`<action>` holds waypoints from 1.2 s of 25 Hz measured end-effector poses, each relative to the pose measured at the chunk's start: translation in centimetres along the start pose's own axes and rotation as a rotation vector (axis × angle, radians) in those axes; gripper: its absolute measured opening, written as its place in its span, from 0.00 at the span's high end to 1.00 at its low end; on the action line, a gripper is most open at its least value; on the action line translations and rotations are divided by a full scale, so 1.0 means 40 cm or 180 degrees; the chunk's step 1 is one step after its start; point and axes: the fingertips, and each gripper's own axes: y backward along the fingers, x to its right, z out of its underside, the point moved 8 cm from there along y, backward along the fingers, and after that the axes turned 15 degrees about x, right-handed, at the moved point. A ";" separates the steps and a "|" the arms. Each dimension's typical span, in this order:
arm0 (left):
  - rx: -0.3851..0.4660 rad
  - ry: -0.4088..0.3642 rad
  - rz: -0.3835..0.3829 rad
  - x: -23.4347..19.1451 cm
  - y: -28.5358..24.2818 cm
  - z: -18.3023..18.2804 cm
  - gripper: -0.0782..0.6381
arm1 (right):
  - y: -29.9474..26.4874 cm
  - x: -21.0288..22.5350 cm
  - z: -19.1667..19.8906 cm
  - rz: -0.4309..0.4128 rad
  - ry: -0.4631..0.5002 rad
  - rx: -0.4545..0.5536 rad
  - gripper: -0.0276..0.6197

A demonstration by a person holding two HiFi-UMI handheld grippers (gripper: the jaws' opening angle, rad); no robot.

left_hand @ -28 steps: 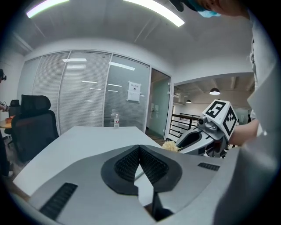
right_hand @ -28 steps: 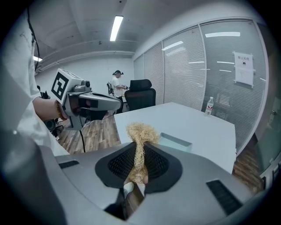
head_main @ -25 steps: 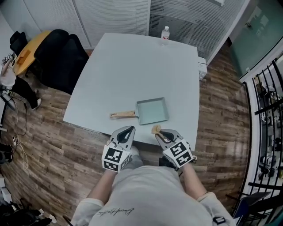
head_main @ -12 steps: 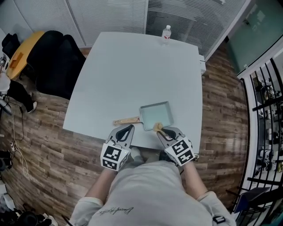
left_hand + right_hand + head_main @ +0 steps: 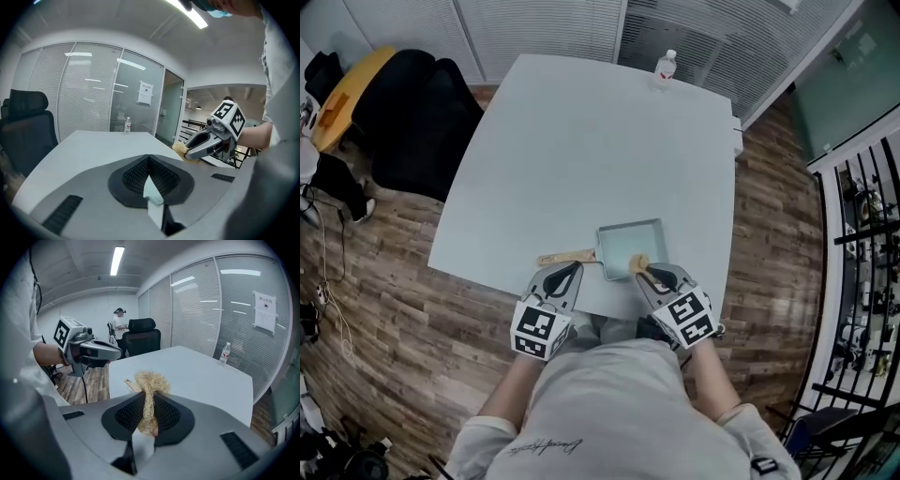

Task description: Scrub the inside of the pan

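Clamps scrubber (image 5: 637, 264) in right gripper (image 5: 650, 274) at near edge of pan (image 5: 630, 244), ready to scrub, with left gripper (image 5: 571, 270) clenched empty beside handle (image 5: 565, 256), likely for steadying.

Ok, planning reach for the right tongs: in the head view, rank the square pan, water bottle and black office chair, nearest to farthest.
From the right tongs:
1. Pale green square pan with wooden handle, just ahead.
2. Clear plastic water bottle, far edge of the pale table.
3. Black office chair, beyond the table's far left.
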 end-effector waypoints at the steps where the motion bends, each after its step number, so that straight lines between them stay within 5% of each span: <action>1: -0.0014 -0.0003 -0.0004 -0.003 -0.004 0.002 0.87 | -0.004 0.005 -0.001 -0.0010 0.0007 -0.0001 0.85; 15: -0.0196 0.0007 -0.0046 -0.026 -0.065 0.036 0.87 | -0.032 0.093 -0.007 -0.0127 0.0067 -0.0167 0.85; 30: -0.0517 -0.0272 0.0019 -0.038 -0.088 0.088 0.87 | -0.074 0.143 0.042 -0.0282 0.0138 -0.0319 0.85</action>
